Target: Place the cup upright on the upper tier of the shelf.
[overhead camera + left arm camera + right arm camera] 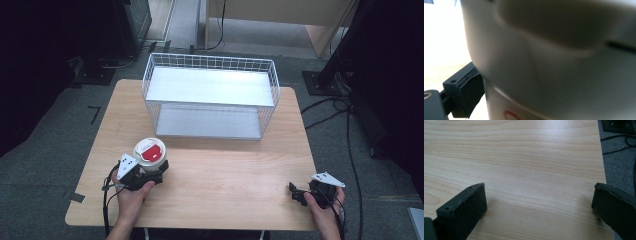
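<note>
Left claw point(159, 170) clamped on the white cup point(150, 156) at the table's point(225, 170) near left, probably for lifting toward the wire rack point(210, 95); right claw point(298, 193) wide, idle.

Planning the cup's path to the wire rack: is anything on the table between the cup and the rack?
Nothing visible does. The cup sits in the left tongs, and only bare table lies between it and the rack.
</note>
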Tool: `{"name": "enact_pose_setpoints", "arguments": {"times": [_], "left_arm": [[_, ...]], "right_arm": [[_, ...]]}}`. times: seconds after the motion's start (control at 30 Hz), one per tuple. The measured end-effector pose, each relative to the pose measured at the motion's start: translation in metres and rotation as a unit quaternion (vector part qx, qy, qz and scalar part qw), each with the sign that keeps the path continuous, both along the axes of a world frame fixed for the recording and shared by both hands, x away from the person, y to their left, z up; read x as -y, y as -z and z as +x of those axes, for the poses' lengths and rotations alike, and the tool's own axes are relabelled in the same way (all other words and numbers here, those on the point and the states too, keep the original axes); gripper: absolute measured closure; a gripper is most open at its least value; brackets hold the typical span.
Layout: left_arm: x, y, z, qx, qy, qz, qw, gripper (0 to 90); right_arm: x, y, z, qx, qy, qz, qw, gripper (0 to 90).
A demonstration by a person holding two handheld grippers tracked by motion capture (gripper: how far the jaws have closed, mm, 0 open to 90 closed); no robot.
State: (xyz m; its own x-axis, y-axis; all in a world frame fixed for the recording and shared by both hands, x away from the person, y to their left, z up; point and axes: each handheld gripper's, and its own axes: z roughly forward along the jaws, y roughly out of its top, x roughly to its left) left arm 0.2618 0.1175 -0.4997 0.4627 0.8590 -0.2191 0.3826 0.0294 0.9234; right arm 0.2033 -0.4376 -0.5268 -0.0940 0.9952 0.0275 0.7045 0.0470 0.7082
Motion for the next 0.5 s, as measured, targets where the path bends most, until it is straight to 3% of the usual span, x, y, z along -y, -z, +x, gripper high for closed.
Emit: {"name": "enact_pose_setpoints", "arguments": {"times": [0.23,0.5], "left_arm": [[0.0005,-0.0003,-0.0018,0.015,-0.005,0.01,0.9998,4.9],[0.0021,-0.0073,-0.0002,0.022,-0.001,0.001,0.9998,6.7]], "right_arm": [[0.0,0.0,0.0,0.0,0.0,0.0,1.0,0.0],[0.0001,0.0001,0.0001,0.001,-0.001,0.0,1.0,0.0]]}}
